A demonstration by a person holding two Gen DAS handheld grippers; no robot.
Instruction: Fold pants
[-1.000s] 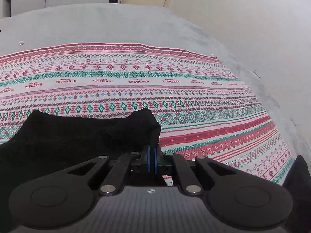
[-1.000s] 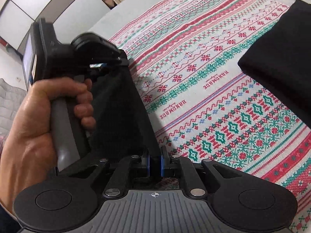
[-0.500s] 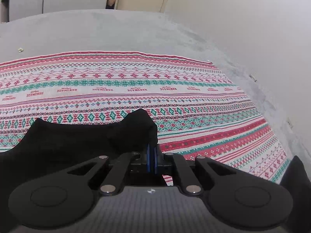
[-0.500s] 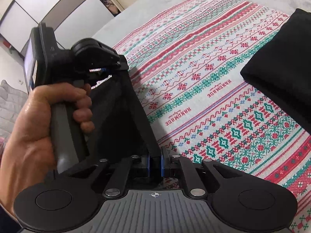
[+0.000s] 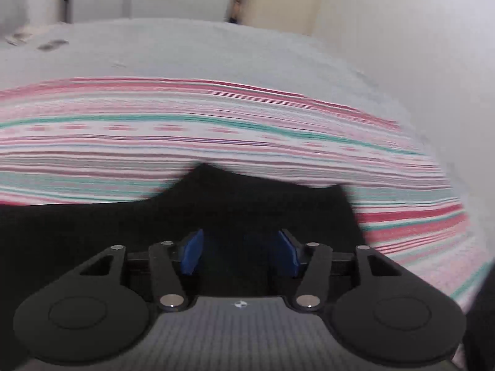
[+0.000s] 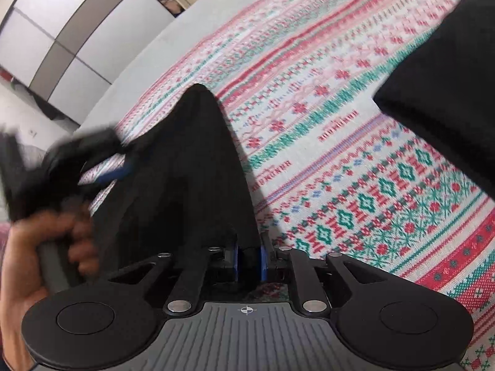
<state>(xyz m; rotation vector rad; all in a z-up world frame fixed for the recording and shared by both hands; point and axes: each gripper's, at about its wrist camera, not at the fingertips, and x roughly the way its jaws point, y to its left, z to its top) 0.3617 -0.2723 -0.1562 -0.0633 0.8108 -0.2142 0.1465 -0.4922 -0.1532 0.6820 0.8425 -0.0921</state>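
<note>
Left wrist view: a grey bed carries a red-and-green patterned blanket (image 5: 247,130), heavily blurred. The left gripper (image 5: 241,255) is opening, its blue pads clear of the black pants (image 5: 263,204) at twelve o'clock. A second ago it pinched that corner.

Right wrist view: the right gripper (image 6: 249,262) is opening too, but its pads press on the pants edge (image 6: 198,167); more pants lie at two o'clock. The person's hand (image 6: 46,247) has swung away. The released corner may slump, skewing the fold.
</note>
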